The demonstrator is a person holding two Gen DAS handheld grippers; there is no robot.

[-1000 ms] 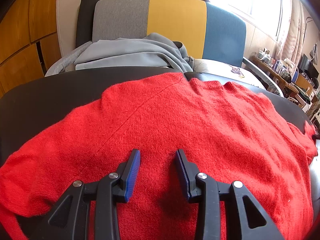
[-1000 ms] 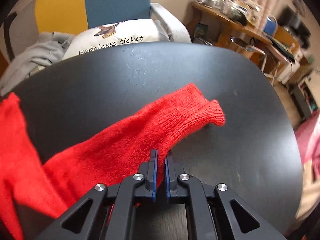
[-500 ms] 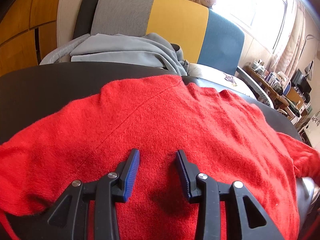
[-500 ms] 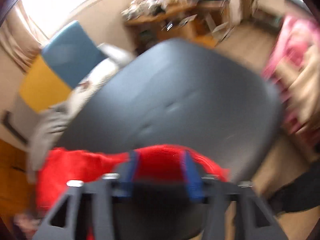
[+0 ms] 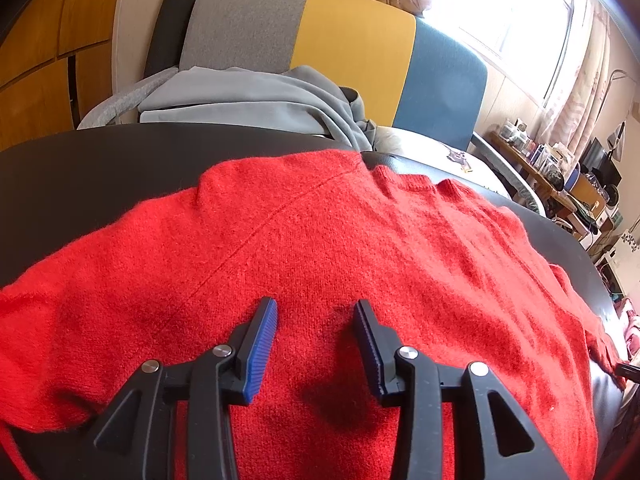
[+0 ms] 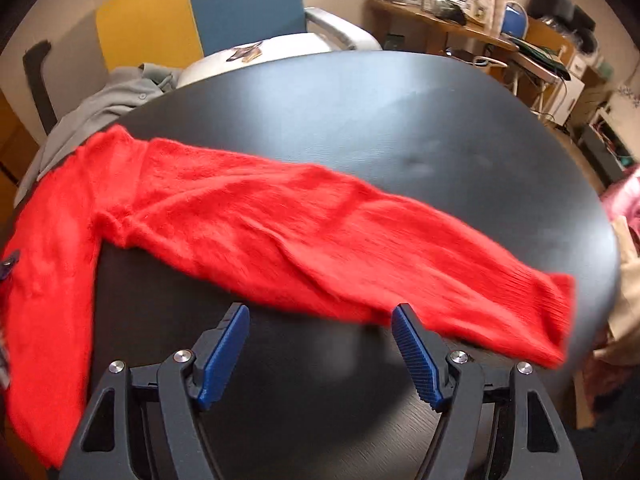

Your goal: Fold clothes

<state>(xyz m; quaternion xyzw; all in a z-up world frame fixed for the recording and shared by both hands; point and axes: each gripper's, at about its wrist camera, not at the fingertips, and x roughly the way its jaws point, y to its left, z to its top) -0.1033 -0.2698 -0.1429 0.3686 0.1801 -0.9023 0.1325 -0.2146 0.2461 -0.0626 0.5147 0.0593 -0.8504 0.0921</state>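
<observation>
Sleeve (image 6: pixel 320 248) is out of the right gripper (image 6: pixel 320 320) now: a second ago it was pinched between shut fingers, now it lies stretched flat across the black table (image 6: pixel 400 128), cuff near the table's right edge, and the right wrist view has swung to take in the whole length. Red sweater (image 5: pixel 340 248) body is spread flat on the same table, neckline at the far side toward the chair (image 5: pixel 344 40) (grey, yellow and blue panels) with a grey garment (image 5: pixel 248 96) heaped on its seat. Left gripper (image 5: pixel 316 312) hovers low over the sweater's middle, fingers apart, opening, no fabric pinched between the pads. Right gripper sits just short of the sleeve's near edge, fingers spread wide and opening, only bare tabletop between them (image slightly blurred).
</observation>
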